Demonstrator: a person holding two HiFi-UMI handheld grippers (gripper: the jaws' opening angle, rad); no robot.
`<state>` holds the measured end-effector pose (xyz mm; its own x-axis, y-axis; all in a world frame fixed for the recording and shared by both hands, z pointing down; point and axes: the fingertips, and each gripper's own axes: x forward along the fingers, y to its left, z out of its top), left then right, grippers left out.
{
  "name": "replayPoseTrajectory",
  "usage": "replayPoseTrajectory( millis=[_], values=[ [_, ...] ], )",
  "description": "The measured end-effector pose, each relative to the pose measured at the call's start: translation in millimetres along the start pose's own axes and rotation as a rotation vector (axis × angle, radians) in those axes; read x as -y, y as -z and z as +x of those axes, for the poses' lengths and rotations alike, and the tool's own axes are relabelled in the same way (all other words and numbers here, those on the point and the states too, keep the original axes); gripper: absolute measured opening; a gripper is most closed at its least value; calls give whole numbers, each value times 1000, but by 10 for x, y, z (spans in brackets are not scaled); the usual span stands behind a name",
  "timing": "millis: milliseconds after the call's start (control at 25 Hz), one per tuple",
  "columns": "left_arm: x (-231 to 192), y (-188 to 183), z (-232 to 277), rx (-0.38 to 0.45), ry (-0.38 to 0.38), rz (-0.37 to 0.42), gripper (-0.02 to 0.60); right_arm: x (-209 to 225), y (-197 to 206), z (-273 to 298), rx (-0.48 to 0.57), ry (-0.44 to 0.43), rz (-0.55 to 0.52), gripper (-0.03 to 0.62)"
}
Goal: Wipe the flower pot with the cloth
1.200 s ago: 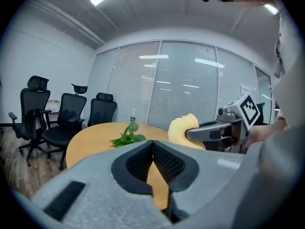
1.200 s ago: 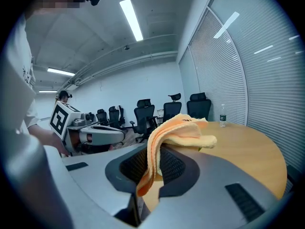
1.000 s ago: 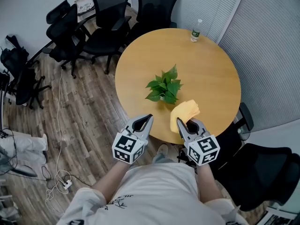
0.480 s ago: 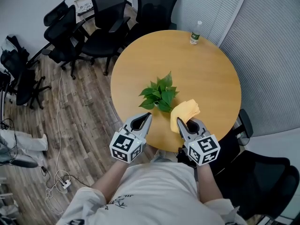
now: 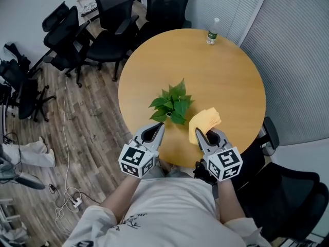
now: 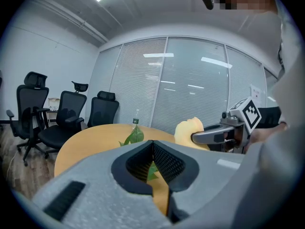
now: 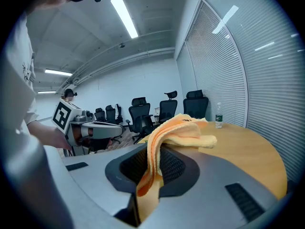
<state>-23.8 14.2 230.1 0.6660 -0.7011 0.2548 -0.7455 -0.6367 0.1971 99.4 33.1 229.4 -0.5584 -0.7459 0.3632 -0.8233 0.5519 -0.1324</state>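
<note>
A small green plant (image 5: pixel 172 102), its flower pot hidden under the leaves, stands on the round wooden table (image 5: pixel 226 81) near the near edge. My right gripper (image 5: pixel 201 135) is shut on a folded yellow cloth (image 5: pixel 204 121), which hangs over the table just right of the plant. In the right gripper view the cloth (image 7: pixel 178 132) drapes out of the closed jaws. My left gripper (image 5: pixel 157 128) is shut and empty, just short of the plant's near-left side. The left gripper view shows plant leaves (image 6: pixel 135 136) beyond the jaws, and the cloth (image 6: pixel 189 131).
A water bottle (image 5: pixel 211 31) stands at the table's far edge. Several black office chairs (image 5: pixel 110 22) crowd the far left. Another black chair (image 5: pixel 288 199) is at the near right. Cables (image 5: pixel 64 189) lie on the wooden floor.
Both grippers have come closer to the plant and the table's near edge. The cloth stays in the right gripper.
</note>
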Motion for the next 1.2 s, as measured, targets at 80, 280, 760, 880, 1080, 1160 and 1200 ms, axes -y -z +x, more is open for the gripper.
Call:
replayPoseTrajectory(
  millis=[80,280,760,880,1080,1160,1200],
  values=[
    [-57,-6,25,-3,10,6,11,-4,8,39,-3,10,-1,49],
    [-209,-58,46,-20,49,28,11,-29,4,120,-12,52,16,49],
    [-609,-65,52,-35,88,34,11,-20,-29,333,-38,120,26,49],
    [-703,-10,67,-43,88,31,11,23,10,362,-52,135,25,49],
    [-854,145,90,-77,81,31,11,105,148,422,-83,156,30,49],
    [-894,229,107,-91,81,31,11,140,215,448,-94,158,28,49],
    [-913,276,118,-98,81,33,11,157,252,465,-100,160,27,49]
  ],
)
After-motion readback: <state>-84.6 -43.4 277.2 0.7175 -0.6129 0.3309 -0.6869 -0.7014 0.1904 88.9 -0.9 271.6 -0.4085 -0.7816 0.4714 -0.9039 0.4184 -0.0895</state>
